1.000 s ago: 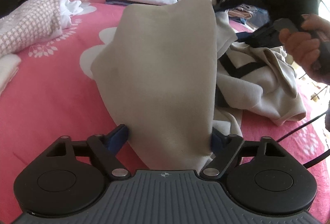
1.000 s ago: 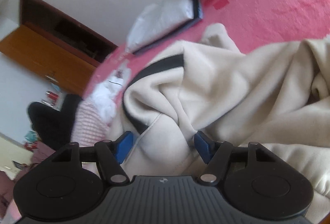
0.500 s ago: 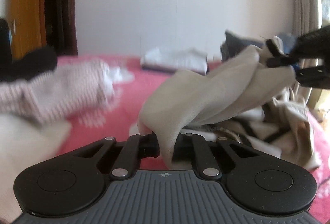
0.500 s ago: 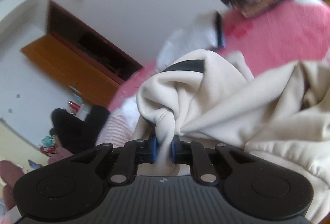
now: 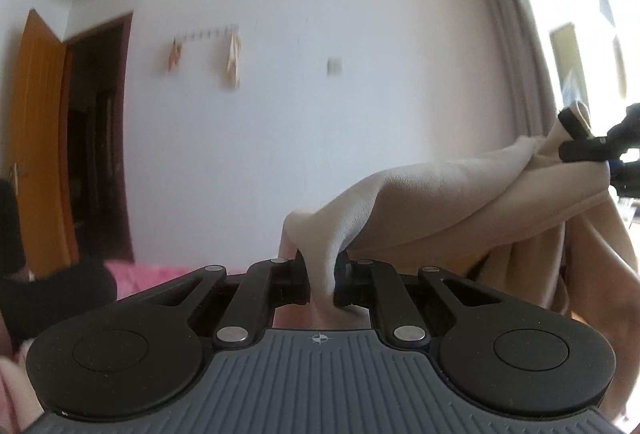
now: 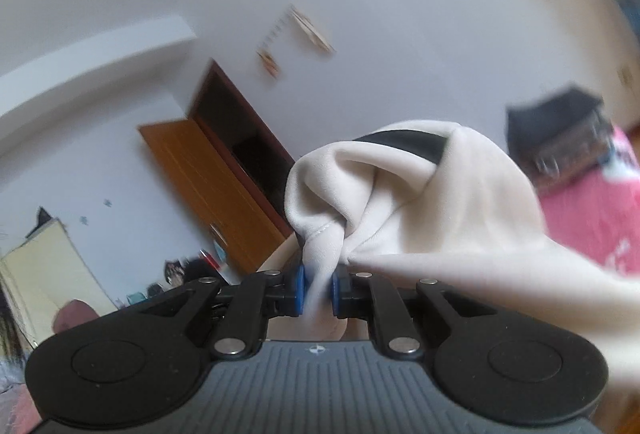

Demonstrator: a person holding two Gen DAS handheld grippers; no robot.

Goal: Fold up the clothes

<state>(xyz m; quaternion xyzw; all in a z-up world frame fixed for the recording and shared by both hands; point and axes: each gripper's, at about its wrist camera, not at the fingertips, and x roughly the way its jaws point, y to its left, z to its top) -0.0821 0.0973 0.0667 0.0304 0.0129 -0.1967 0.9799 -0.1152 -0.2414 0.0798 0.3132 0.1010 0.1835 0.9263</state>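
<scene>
Garment: cream garment (image 5: 448,194) is held up in the air, stretched between the two grippers; wall is seen behind it in both wrist views.
Garment detail: a black band (image 6: 404,142) is seen across the top fold in the right wrist view.
Left gripper: left gripper (image 5: 322,284) is clamped on a narrow bunched edge of the cream garment; jaws are pressed nearly together with the cloth pinched between them.
Left grip point: cloth is drawn up out of the jaws, then spans rightward and upward across the left wrist view.
Right gripper: right gripper (image 6: 318,292) is clamped on a gathered fold of the same garment; blue pads (image 6: 299,290) are seen on both sides of the cloth, close together.
Right gripper, other view: it is seen at the right edge of the left wrist view (image 5: 600,148), with the far end of the cloth gripped there, higher in frame than the left jaws.
Slack: cloth hangs in loose folds below the span, at the right of the left wrist view.
Bed: pink bedspread (image 6: 592,218) is seen at the right, lower than the raised fold; a dark clothes pile (image 6: 560,138) lies on it, blurred.
Room: orange door (image 5: 34,138) is seen open at the left.
Image quality: background is motion-blurred in both views.
</scene>
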